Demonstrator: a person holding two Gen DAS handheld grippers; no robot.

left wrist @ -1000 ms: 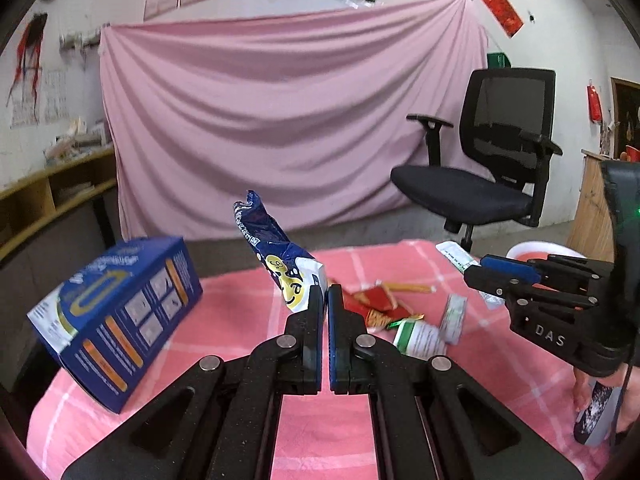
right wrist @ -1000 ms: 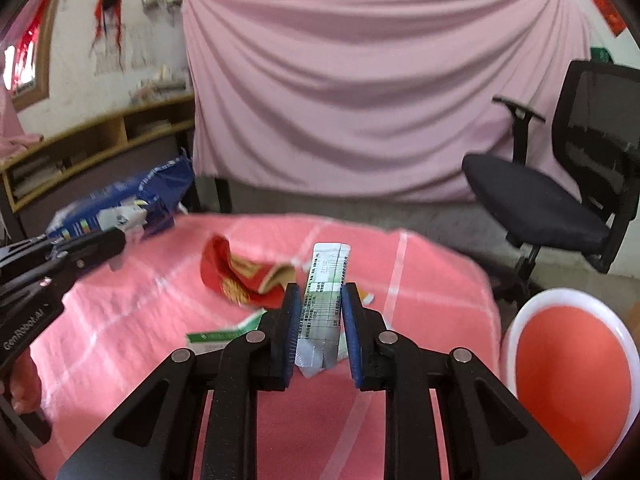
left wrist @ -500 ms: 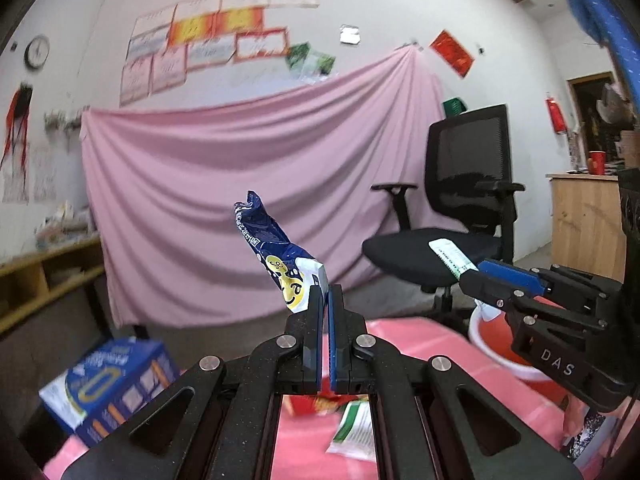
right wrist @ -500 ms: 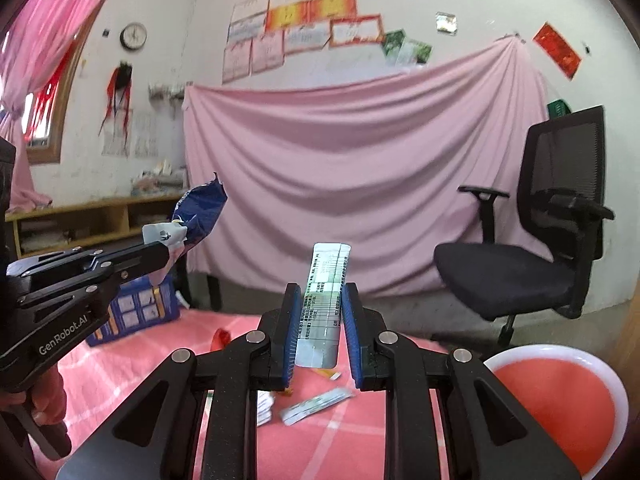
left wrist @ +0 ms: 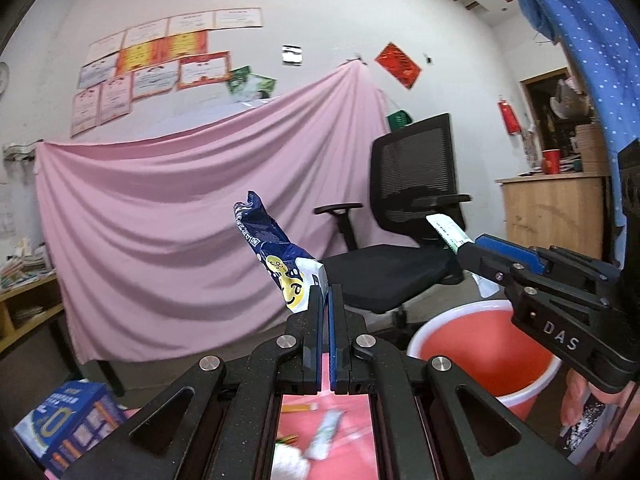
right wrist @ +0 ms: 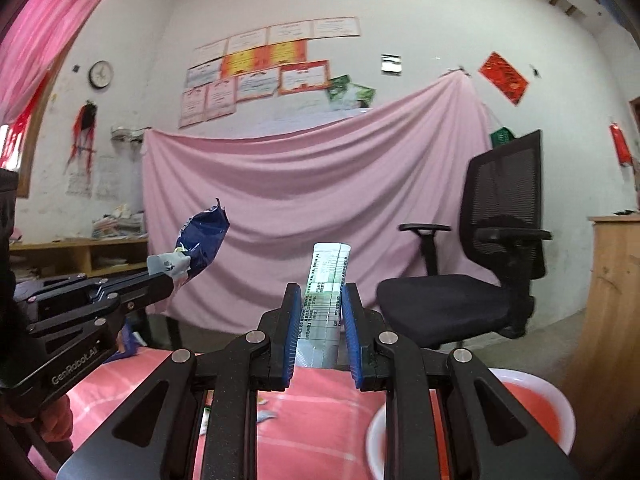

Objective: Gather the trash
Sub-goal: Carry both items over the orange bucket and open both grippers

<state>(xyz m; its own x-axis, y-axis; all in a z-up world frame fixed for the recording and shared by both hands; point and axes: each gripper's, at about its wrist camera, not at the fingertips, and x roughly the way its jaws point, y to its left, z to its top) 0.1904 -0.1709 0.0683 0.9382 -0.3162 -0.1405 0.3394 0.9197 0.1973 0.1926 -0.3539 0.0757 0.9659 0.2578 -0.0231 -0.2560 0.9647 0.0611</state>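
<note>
Crinkled blue foil, the snack wrapper [left wrist: 280, 260], stands pinched in the left claw [left wrist: 325, 300]; the right claw [right wrist: 320, 312] nips a white sachet [right wrist: 326, 280]. Both hang above the counter [right wrist: 320, 420], the red bin [left wrist: 480, 344] at four o'clock. Either light piece could flutter past the rim if released early.

A dark blue wrapper [left wrist: 280, 256] with a yellow face, a red-and-white bucket [left wrist: 480, 344], a pink checked tablecloth [right wrist: 320, 420].
</note>
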